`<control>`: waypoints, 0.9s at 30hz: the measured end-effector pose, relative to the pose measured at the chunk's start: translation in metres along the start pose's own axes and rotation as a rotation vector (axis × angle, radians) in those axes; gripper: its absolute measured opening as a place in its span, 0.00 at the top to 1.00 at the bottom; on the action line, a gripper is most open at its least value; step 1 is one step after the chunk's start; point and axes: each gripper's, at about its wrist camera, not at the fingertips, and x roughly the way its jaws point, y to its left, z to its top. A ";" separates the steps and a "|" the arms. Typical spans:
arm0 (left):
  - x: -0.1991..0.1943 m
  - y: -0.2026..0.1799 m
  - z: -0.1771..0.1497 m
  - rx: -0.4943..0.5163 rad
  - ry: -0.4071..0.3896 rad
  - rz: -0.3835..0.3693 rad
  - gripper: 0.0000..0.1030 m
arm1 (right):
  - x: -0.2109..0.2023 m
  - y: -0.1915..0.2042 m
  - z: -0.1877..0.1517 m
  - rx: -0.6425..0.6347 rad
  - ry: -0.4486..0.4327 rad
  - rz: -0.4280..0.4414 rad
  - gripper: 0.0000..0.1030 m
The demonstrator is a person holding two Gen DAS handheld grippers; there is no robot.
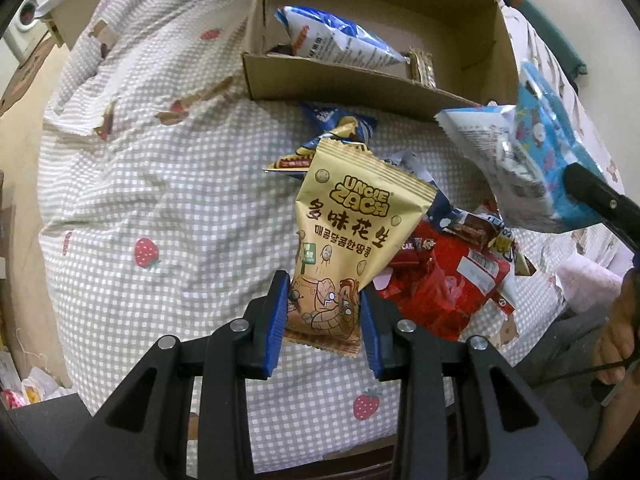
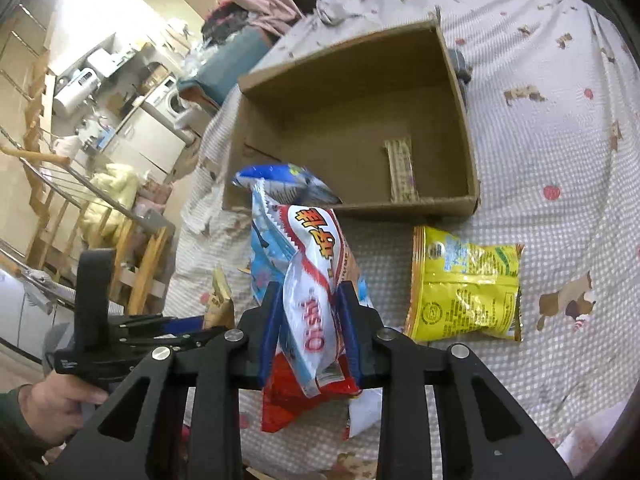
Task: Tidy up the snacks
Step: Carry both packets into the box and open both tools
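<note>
Snacks: gold peanut packet [image 1: 344, 236], red-and-white Oishi bag [image 2: 316, 300], both crinkled.

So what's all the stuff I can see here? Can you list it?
Cardboard box: one, brown, on the bedspread.
Blue-white bag: one, inside the box.
Snack bar: one, beige, on the box floor.
Gold peanut bag: one, clamped in the left hand-held gripper.
Red-white snack bag: one, clamped in the right hand-held gripper.
Yellow bag: one, on the bedspread by the box.
Loose snack pile: several, mostly red and blue, on the bedspread.
Bedspread: one, checked with strawberries.
Person's hand: one, holding the left gripper's handle.
</note>
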 end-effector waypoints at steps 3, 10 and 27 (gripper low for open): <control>-0.003 0.004 -0.003 -0.007 -0.011 0.005 0.71 | -0.006 0.003 -0.001 -0.015 -0.018 -0.019 0.75; -0.015 0.024 -0.013 -0.038 -0.047 0.001 0.72 | -0.006 0.001 -0.001 -0.013 -0.017 -0.001 0.80; -0.085 0.021 0.068 -0.018 -0.243 0.046 0.73 | -0.028 0.003 0.057 -0.023 -0.197 0.007 0.81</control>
